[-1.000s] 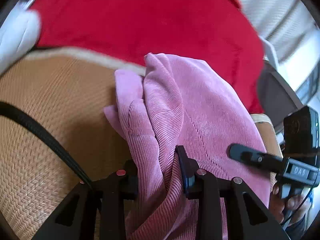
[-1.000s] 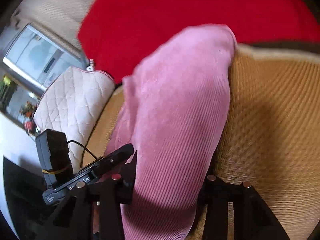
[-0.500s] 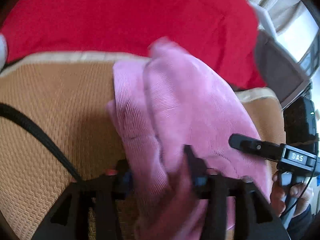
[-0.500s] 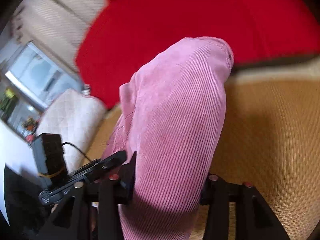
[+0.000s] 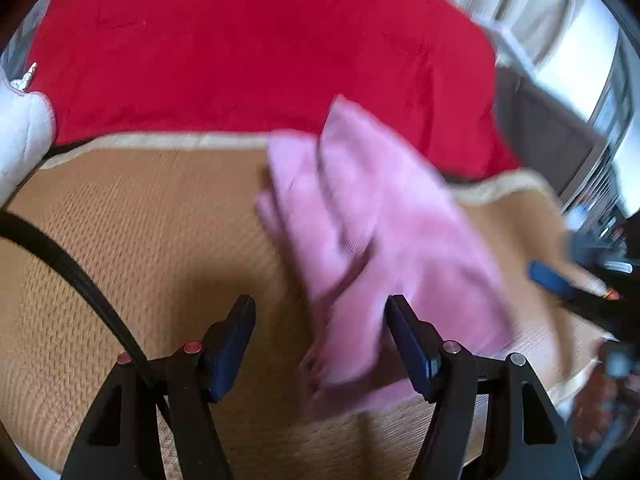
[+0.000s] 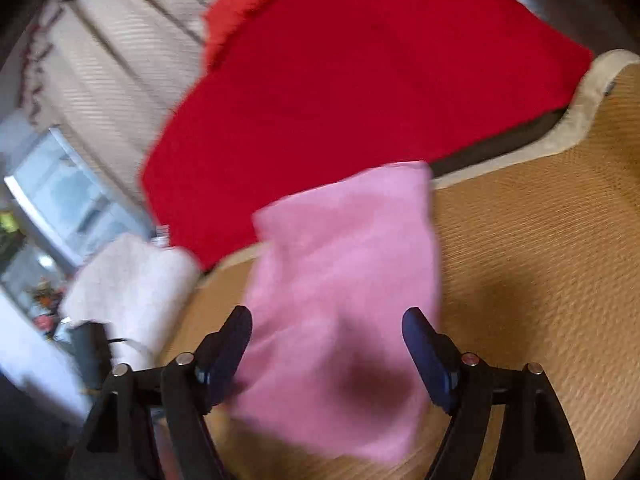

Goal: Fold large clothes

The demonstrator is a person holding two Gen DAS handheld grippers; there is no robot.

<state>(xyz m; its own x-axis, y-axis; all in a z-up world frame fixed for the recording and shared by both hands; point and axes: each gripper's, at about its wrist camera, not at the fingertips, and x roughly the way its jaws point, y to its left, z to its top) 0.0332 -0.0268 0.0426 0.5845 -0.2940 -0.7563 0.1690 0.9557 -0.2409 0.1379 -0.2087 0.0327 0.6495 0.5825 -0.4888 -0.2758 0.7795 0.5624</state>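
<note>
On woven mat [image 5: 132,240], pink garment [image 6: 344,280] lies before right gripper [image 6: 326,344].

We see a pink ribbed garment [image 5: 372,240] on a tan woven mat [image 5: 140,220] edged in cream. At twelve o'clock lies a plain red cloth [image 5: 248,48]. At nine o'clock we note a white cushion [image 6: 132,280], its pattern blurred. Our gripper pads [image 5: 230,344] are dark blue on black.

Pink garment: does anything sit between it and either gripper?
Nothing visible does. The folded pink garment lies on the woven mat, directly ahead of the open left gripper and open right gripper, whose jaws have just been opening. The red cloth lies beyond it.
</note>
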